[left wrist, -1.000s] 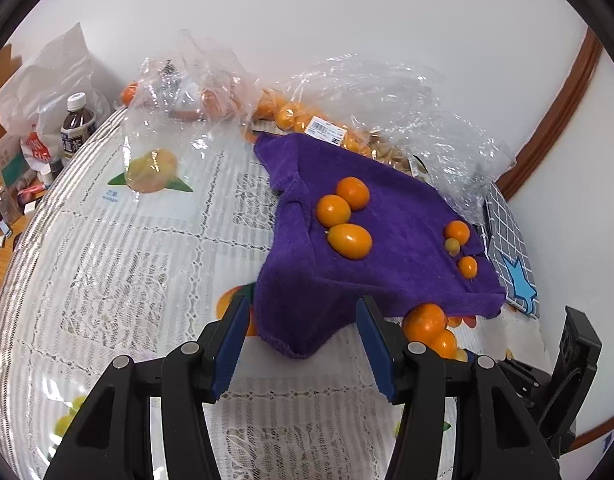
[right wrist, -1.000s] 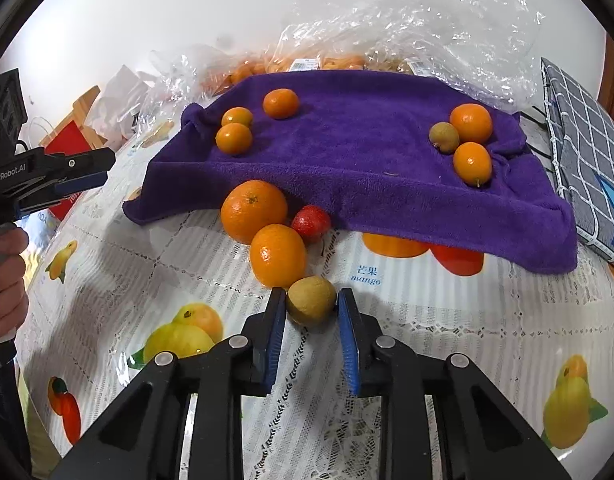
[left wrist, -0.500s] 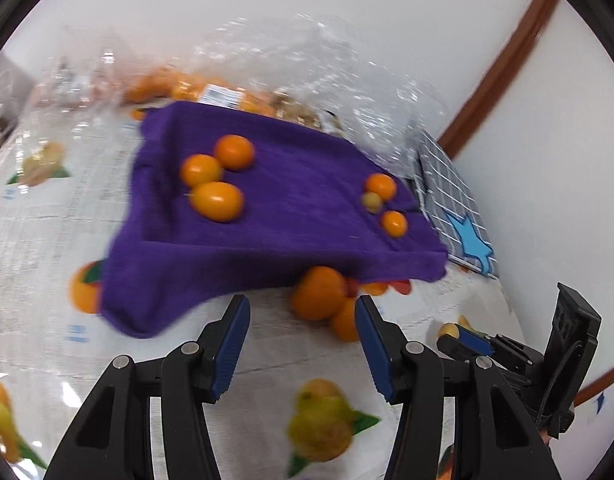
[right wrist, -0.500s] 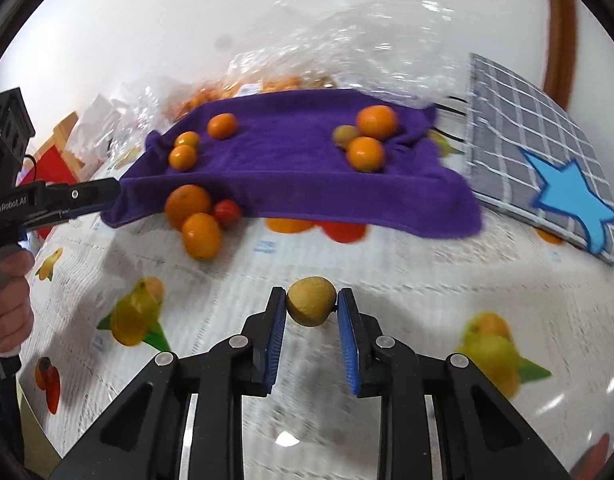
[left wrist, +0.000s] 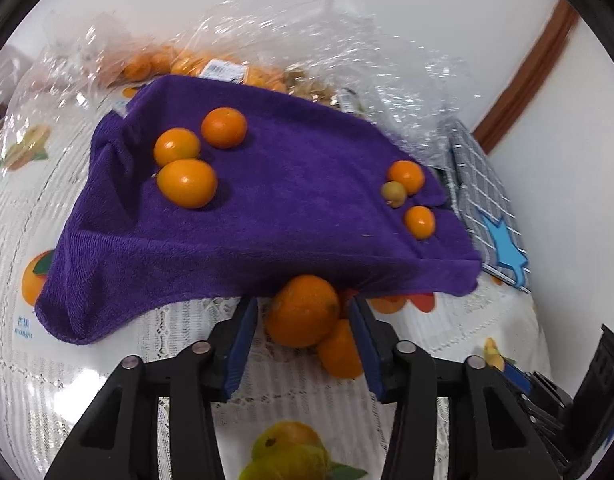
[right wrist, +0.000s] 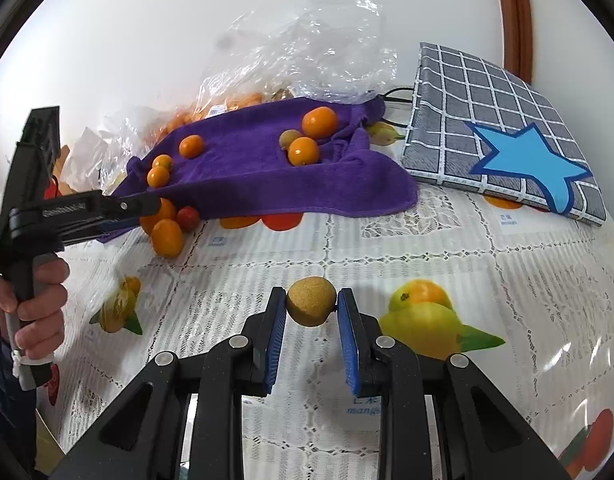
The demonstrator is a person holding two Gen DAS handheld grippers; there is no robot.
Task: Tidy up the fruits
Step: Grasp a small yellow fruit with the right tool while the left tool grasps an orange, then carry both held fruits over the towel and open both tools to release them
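A purple towel (left wrist: 291, 208) lies on the fruit-print tablecloth with several small oranges on it, and it also shows in the right wrist view (right wrist: 247, 176). My left gripper (left wrist: 303, 312) is open, its fingers on either side of a large orange (left wrist: 303, 310) at the towel's front edge; a second orange (left wrist: 341, 354) touches it. My right gripper (right wrist: 312, 307) is shut on a brown kiwi (right wrist: 311, 306) and holds it above the tablecloth, right of the towel's front. A small red fruit (right wrist: 188, 218) lies by the oranges.
Crumpled plastic bags (left wrist: 307, 60) holding more oranges lie behind the towel against the wall. A grey checked mat with a blue star (right wrist: 503, 136) lies to the right. The lace tablecloth (right wrist: 487, 260) spreads in front of the towel.
My left gripper has moved forward and right so the large orange is between its open fingers. My right gripper has carried the kiwi right, away from the oranges.
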